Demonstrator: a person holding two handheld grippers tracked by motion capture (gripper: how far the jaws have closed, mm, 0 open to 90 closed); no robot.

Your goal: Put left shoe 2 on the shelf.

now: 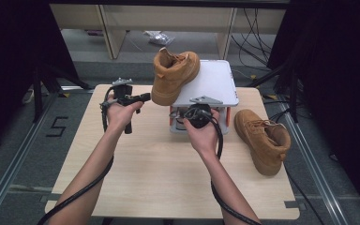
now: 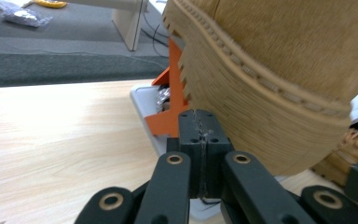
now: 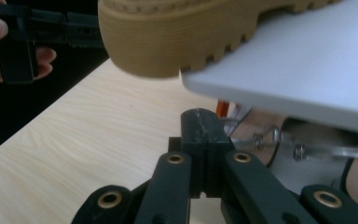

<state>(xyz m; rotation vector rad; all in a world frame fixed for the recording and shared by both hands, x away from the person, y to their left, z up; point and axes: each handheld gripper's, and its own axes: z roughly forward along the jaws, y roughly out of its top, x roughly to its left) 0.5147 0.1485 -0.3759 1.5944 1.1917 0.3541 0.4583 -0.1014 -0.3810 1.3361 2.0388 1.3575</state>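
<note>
A tan boot stands on a white raised platform, its toe hanging over the platform's left edge. My left gripper is shut and empty, level with that toe and just left of it; in the left gripper view its tips sit under the ribbed sole. In front of the platform's base is my right gripper, shut with nothing between its jaws. Its tips lie below the platform plate and the boot's sole. A second tan boot rests on the table at the right.
The platform stands on orange brackets at the back middle of the wooden table. Behind the table are pale shelf legs, a plastic bag and floor cables. Black curtains close both sides.
</note>
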